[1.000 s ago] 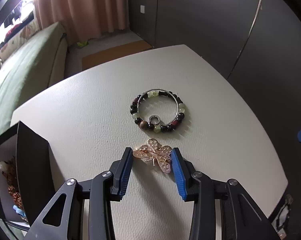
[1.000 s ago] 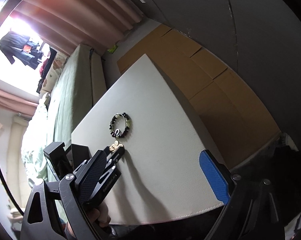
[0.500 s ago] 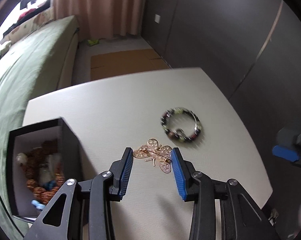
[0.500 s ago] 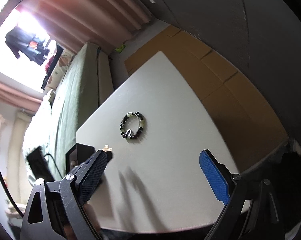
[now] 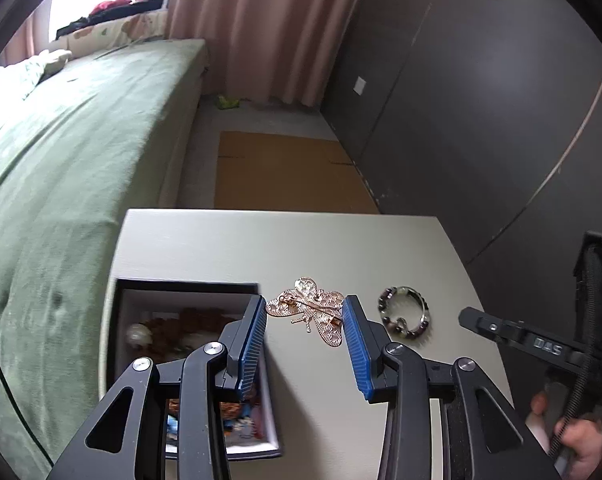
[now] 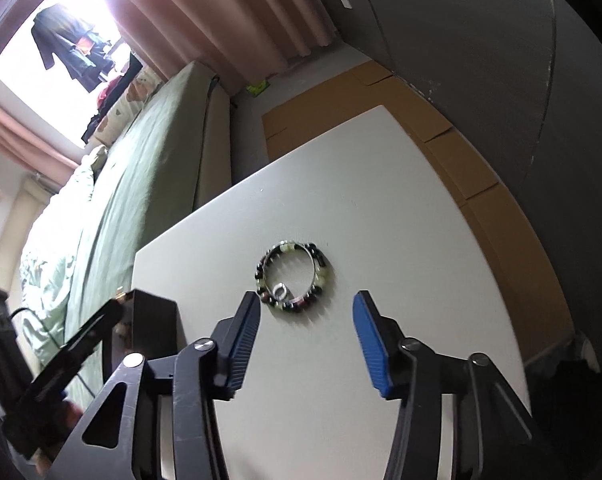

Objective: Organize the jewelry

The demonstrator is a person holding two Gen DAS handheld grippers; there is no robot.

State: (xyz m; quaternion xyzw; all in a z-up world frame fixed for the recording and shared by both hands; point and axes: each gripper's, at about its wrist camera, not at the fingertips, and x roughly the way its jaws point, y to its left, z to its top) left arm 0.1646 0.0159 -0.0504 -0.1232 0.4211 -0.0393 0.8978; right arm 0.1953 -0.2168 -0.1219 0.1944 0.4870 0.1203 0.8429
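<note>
White table (image 5: 229, 240) beside a green bed (image 5: 61, 168). Left gripper (image 5: 305, 320): clamped on a gold butterfly brooch (image 5: 313, 314), held just right of the open black box (image 5: 189, 292). Bead bracelet (image 6: 295, 278): flat on the table, right of the box. Right gripper (image 6: 305, 312): jaws closing, nothing between them, bracelet just ahead.

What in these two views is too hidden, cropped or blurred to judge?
- Box contents, left wrist view: blurred, partly covered by the left gripper holding the brooch.
- Box interior, right wrist view: only its dark outer wall shows.
- Bracelet clasp, both views: too small.
- Right gripper: jaws closing, nothing between them yet.
</note>
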